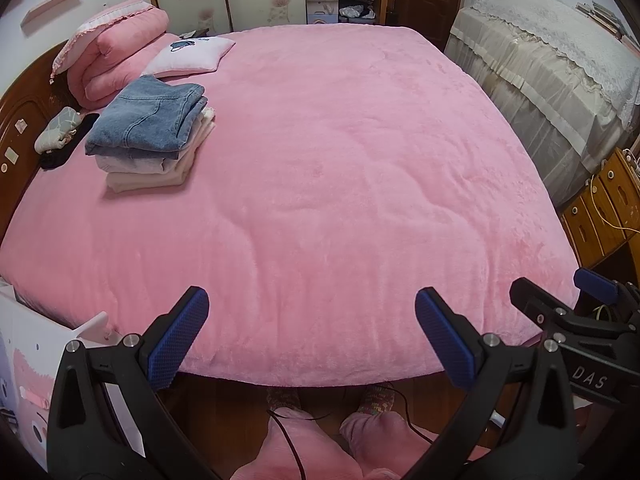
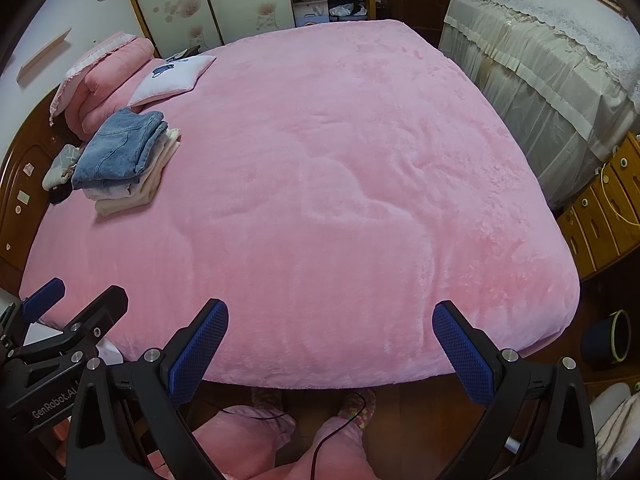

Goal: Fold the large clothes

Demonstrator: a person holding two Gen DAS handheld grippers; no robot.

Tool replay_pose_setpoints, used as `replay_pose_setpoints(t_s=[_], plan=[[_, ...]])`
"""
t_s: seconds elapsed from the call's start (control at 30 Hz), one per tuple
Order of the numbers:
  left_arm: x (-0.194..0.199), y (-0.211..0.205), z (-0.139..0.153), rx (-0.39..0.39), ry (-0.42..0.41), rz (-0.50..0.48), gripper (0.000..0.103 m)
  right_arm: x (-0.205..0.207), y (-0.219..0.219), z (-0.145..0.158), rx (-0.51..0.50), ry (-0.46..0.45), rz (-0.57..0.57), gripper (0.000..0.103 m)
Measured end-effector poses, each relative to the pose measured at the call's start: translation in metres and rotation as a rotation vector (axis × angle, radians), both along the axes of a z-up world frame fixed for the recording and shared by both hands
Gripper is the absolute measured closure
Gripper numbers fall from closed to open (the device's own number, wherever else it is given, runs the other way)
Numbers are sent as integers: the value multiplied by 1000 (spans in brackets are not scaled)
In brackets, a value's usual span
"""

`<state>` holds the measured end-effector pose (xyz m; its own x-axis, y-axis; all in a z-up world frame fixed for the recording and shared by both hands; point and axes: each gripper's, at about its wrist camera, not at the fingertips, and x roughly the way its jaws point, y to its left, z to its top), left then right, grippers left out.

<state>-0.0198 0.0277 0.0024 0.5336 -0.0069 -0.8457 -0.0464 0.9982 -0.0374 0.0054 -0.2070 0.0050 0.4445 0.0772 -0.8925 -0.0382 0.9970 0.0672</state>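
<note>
A stack of folded clothes [image 1: 150, 136] with blue jeans on top and pale garments beneath lies at the far left of the pink bed [image 1: 340, 168]. It also shows in the right wrist view [image 2: 124, 160]. My left gripper [image 1: 312, 336] is open and empty above the bed's near edge. My right gripper [image 2: 330, 344] is open and empty beside it, also above the near edge. The right gripper shows at the right edge of the left wrist view [image 1: 560, 304], and the left gripper at the left edge of the right wrist view [image 2: 76, 304].
A folded pink quilt [image 1: 116, 52] and a white cushion [image 1: 192, 54] lie at the head. A wooden headboard [image 1: 20, 120] stands left. A cloth-covered piece of furniture [image 1: 552, 64] and wooden drawers [image 1: 604, 208] stand right. A dark bucket [image 2: 608, 340] sits on the floor.
</note>
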Motion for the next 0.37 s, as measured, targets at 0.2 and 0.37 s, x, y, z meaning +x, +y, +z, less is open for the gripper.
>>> replay_pose_setpoints(t_s=[0.2,0.37], plan=[[0,-1,-1,2,4,3,1,-1,0,0,2,3,-4,0],[0,1,-3,5,10,2,1,-1,-2,0,5,7,-5,0]])
